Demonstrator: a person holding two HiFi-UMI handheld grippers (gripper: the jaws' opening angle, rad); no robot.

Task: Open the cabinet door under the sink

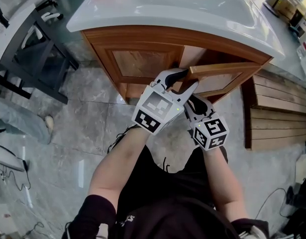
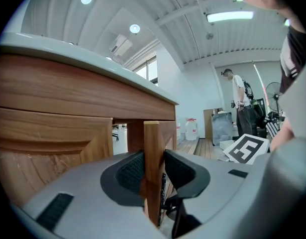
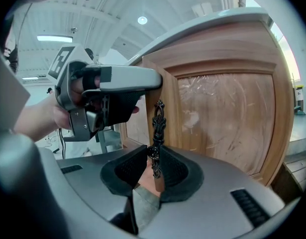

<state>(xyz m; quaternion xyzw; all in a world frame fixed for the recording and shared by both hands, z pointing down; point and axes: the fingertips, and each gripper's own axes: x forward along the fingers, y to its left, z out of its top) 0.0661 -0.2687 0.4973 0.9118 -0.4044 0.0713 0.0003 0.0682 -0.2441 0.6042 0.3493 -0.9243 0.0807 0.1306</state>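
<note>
A wooden vanity cabinet [image 1: 143, 62] stands under a white sink top [image 1: 192, 14]. Its right door [image 1: 222, 76] hangs partly open, swung out toward me. My left gripper [image 1: 188, 79] straddles the door's free edge [image 2: 153, 148], with a pad pressed on each face [image 2: 153, 171]. My right gripper [image 1: 193, 102] sits just below it, shut [image 3: 153, 168] on the dark ornate metal handle [image 3: 156, 128] on the door's front panel [image 3: 227, 118]. The left gripper [image 3: 108, 91] shows above the handle in the right gripper view. The left cabinet door stays shut.
A wooden slat platform [image 1: 279, 113] lies on the floor right of the cabinet. A black metal frame [image 1: 33, 59] stands at the left. Cables trail over the grey tile floor [image 1: 83, 128]. A person [image 2: 240, 98] stands far off, near a water jug [image 2: 191, 129].
</note>
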